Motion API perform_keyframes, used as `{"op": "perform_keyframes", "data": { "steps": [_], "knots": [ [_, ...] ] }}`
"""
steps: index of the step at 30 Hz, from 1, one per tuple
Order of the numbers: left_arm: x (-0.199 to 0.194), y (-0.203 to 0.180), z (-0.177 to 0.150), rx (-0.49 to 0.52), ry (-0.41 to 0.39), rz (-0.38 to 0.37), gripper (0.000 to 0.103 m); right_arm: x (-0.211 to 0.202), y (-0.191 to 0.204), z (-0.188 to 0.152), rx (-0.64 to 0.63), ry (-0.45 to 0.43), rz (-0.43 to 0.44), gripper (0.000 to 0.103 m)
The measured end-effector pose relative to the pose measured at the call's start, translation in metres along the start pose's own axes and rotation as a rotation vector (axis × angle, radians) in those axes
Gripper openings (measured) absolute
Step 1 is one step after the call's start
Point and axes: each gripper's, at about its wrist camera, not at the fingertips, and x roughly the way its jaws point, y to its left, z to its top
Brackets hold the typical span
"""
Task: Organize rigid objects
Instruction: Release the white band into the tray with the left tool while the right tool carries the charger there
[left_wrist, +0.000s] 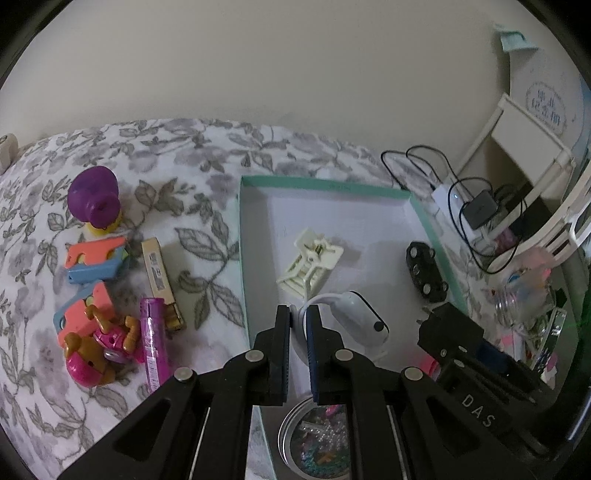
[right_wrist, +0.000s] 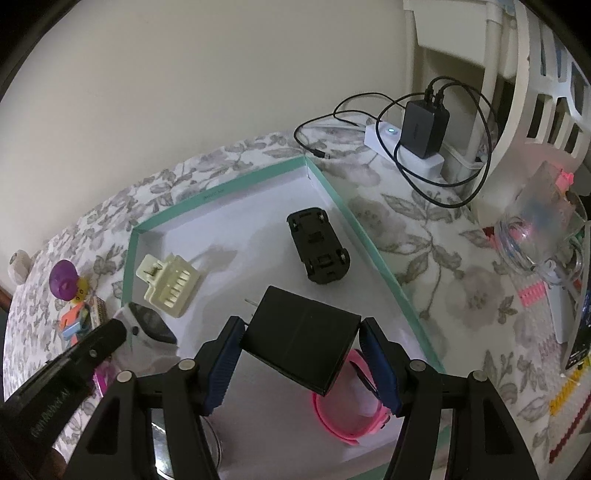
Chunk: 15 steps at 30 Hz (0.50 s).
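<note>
— Right gripper (right_wrist: 299, 354) first: what's it doing?
— Clamped on a black charger (right_wrist: 301, 341), one pad on each side, prongs pointing away. It hangs tilted over the near part of the teal-rimmed tray (right_wrist: 373, 240), above a pink band (right_wrist: 343, 424) lying inside.

— And the left gripper (left_wrist: 298, 317)?
— Its pads are pinched on the white strap of a watch (left_wrist: 360, 321), narrow gap between them. The watch body sits on the tray floor just ahead of the fingertips.

— What else is in the tray?
— A cream clip (left_wrist: 310, 260) toward the middle-left, and a black toy car (left_wrist: 424, 271) upside down near the right wall. A round tin (left_wrist: 314, 439) of beads shows below the left gripper; whether it's inside the tray I cannot tell.

— Still outside?
— On the floral cloth (left_wrist: 207, 229) left of the tray: a purple figure (left_wrist: 94, 199), two orange-and-blue blocks (left_wrist: 96, 258), a tan stick (left_wrist: 160, 273), a magenta tube (left_wrist: 153, 339) and a pink-and-brown toy (left_wrist: 99, 347), all close together.

— Beyond the tray?
— A white power strip (right_wrist: 402, 147) with a black adapter (right_wrist: 424, 127) and looped cables.
</note>
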Motion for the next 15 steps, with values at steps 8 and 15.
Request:
{"op": "perform_keyframes", "data": {
  "steps": [8,15],
  "knots": [
    [0.0068,0.0005,-0.0025,-0.003,0.041,0.012,0.010,0.0078,0.0040,-0.0037,-0.020,0.045,-0.003,0.068],
    [0.0030,-0.0019,0.0003,-0.001,0.048,-0.006,0.011,0.0100,0.0039,-0.0035,-0.025,0.068,-0.008,0.068]
  ]
}}
